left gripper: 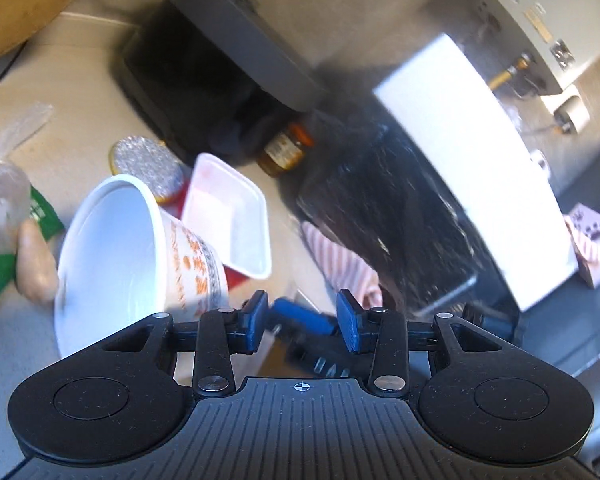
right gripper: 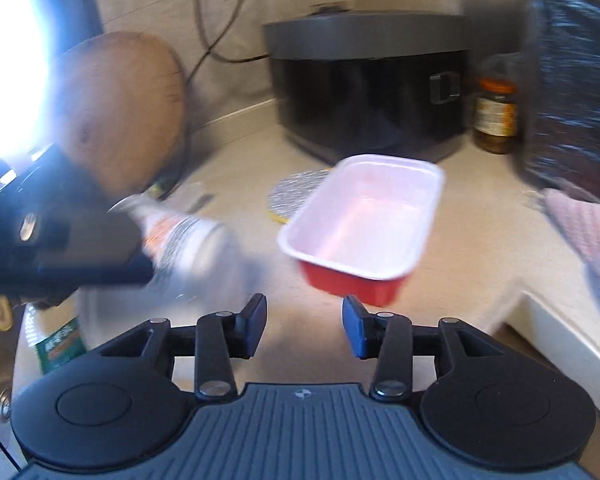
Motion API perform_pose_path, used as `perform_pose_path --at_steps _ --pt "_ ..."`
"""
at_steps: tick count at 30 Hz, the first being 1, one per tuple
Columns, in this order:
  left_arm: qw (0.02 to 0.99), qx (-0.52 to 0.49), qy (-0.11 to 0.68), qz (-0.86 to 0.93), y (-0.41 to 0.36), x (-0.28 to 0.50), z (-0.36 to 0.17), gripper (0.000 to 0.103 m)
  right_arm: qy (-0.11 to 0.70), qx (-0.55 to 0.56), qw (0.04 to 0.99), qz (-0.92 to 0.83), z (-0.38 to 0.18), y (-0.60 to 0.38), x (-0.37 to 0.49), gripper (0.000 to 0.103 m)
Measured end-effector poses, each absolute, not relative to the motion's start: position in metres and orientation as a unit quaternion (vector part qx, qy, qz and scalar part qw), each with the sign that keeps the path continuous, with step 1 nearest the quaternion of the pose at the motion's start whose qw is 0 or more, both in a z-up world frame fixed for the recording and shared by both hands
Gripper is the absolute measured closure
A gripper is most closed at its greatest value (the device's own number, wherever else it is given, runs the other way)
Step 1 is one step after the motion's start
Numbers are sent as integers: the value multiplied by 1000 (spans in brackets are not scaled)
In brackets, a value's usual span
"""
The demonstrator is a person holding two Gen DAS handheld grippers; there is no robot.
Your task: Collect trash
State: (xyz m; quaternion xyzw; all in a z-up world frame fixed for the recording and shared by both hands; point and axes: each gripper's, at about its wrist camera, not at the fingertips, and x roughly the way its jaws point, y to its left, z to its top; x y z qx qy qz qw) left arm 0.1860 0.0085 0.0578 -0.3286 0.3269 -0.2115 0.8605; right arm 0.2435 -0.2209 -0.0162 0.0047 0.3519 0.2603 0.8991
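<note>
Both grippers stand released, nothing between their pads: the left gripper (left gripper: 303, 322) and the right gripper (right gripper: 304, 326). Just beyond the right one lies the red tray (right gripper: 362, 228) on the counter (right gripper: 236, 160), in front of the black cooker (right gripper: 368, 92); the paper cup (left gripper: 140, 256) lies tipped just left of the tray.

Empty red tray (right gripper: 364, 232) beside tipped cup (left gripper: 140, 252)

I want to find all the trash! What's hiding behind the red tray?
A shiny foil lid lies on the counter behind the red tray. The tray covers part of it, so anything beneath there can't be seen.
</note>
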Motion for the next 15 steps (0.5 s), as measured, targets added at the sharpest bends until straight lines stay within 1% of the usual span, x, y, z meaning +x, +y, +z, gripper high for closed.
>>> perform_pose_path --at_steps 2,4,7,10,12,15 --pt "862 -329 314 -223 11 172 62 61 349 19 906 239 -10 -234 243 51" --pt "867 -332 297 -221 20 156 69 61 345 30 911 224 -3 -245 239 48" --pt "880 -351 258 -188 47 129 79 61 341 42 912 226 10 -248 233 40" --pt "901 -363 209 -111 77 107 86 61 328 40 912 245 27 -232 220 38" --pt "911 -348 216 -51 88 102 84 61 315 26 911 266 41 -210 214 37" --pt "911 -317 262 17 93 103 73 61 303 -6 908 290 58 -169 211 35"
